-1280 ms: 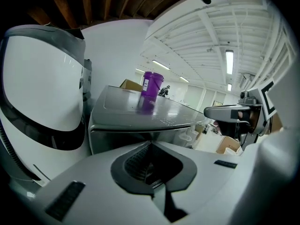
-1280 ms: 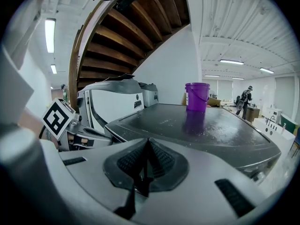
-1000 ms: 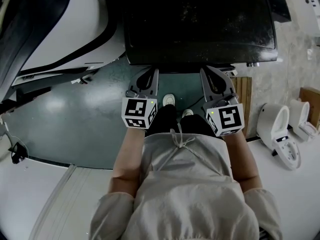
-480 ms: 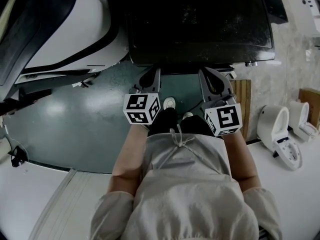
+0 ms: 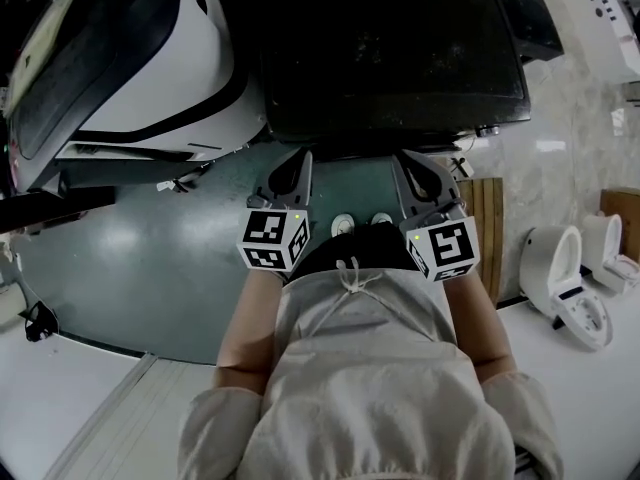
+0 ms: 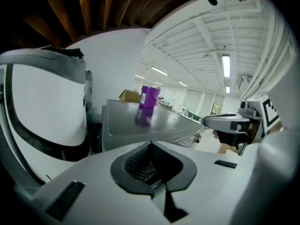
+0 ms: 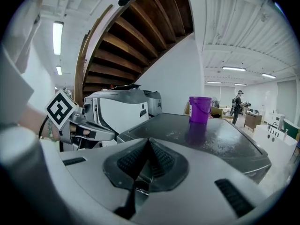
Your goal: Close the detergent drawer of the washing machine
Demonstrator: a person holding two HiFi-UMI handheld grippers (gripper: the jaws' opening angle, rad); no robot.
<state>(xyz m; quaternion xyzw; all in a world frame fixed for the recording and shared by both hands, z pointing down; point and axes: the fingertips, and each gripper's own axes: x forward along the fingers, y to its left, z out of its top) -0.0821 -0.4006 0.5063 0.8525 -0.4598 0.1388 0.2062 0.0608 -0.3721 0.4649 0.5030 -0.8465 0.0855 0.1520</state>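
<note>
The dark-topped washing machine [image 5: 390, 48] stands right ahead of me; its detergent drawer does not show in any view. A purple bucket [image 7: 200, 109] sits on its lid, also seen as the bucket [image 6: 149, 97] in the left gripper view. My left gripper [image 5: 292, 173] and right gripper [image 5: 418, 173] hover side by side just short of the machine's front edge, over the floor. Both are shut with nothing between the jaws. The left gripper's tips [image 6: 151, 146] and the right gripper's tips [image 7: 149, 142] point at the machine's front.
A large white and black appliance [image 5: 150, 68] stands to the left of the machine. A wooden slat panel [image 5: 487, 218] and two white toilets [image 5: 570, 278] are on the right. Green floor [image 5: 150, 238] lies under the grippers, with the person's shoes [image 5: 345, 223] below.
Both grippers and the person have edged forward toward the machine's front. The jaws stay shut.
</note>
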